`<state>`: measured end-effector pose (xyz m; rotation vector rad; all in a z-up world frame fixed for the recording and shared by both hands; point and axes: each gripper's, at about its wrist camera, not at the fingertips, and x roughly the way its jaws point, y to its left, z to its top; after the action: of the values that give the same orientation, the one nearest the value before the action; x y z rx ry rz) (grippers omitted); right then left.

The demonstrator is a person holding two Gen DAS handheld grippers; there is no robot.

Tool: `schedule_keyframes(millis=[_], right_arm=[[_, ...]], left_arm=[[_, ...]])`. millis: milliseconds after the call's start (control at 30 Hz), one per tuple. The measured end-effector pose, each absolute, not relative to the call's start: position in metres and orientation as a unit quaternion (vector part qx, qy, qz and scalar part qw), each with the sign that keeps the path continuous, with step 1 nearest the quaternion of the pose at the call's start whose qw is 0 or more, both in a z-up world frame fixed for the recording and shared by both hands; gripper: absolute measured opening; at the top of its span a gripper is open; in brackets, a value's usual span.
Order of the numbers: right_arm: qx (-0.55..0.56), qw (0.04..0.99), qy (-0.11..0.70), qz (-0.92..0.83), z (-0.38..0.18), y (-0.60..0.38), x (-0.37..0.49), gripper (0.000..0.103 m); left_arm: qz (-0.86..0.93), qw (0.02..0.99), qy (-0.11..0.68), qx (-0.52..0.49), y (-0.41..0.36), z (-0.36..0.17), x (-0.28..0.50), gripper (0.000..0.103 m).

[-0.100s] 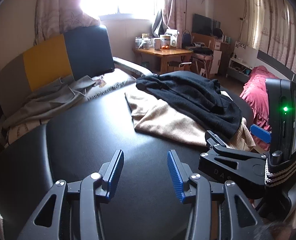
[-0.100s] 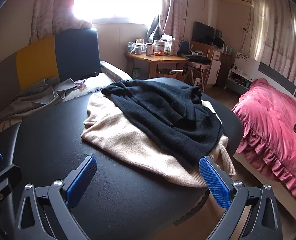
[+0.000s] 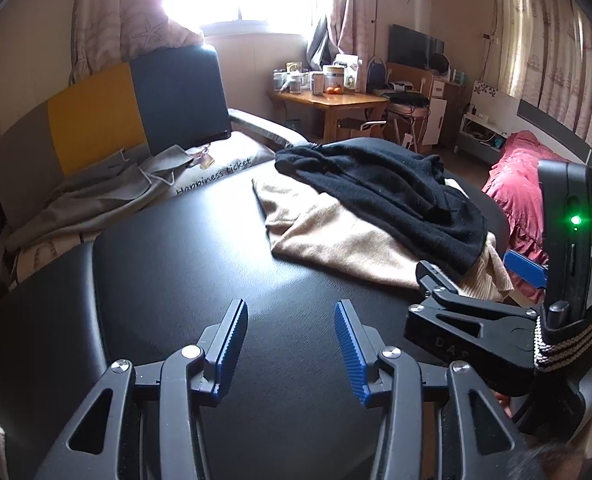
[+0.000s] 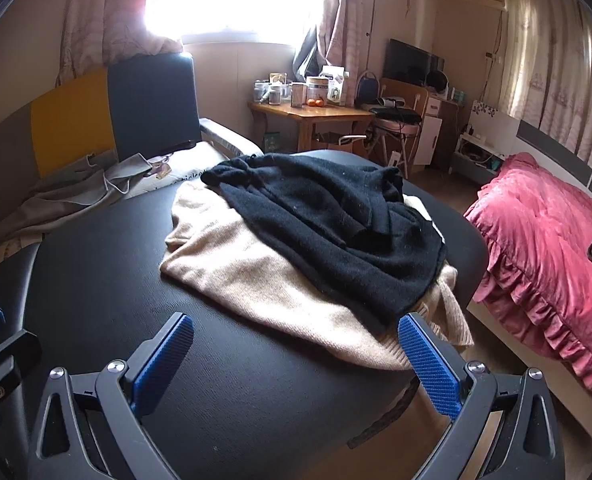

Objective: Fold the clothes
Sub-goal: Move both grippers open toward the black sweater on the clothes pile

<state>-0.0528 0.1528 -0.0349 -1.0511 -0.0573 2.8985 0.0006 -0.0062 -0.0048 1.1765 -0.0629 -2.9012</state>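
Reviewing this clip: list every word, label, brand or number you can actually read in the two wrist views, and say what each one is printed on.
"Happiness ticket": on the pale cushion on the sofa, left wrist view.
"D A S": embossed letters, cut off at the frame's edge, on the right gripper body seen in the left wrist view.
Labels on the jars and boxes on the wooden desk: too small to read.
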Motion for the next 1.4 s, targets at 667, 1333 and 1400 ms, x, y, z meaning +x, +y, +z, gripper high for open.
schedule_keyframes(millis=[667, 1333, 1400], right_arm=[[-0.429, -0.039, 0.036, 0.902, -0.106, 0.172, -0.060, 0.099], [-0.445, -0.078, 0.009, 0.892, -0.089, 0.219, -0.306, 0.103], [-0.439, -0.061, -0.019, 0.896, -0.095, 0.206, -0.323, 0.103]], left_arm=[[-0.884, 0.041, -0.010, 0.465, -0.049, -0.081, -0.021, 0.047], [-0.884, -0.047, 0.047, 0.463, -0.083, -0.146, -0.019, 0.086], [-0.884, -0.047, 0.027, 0.463, -0.077, -0.147, -0.021, 0.090]])
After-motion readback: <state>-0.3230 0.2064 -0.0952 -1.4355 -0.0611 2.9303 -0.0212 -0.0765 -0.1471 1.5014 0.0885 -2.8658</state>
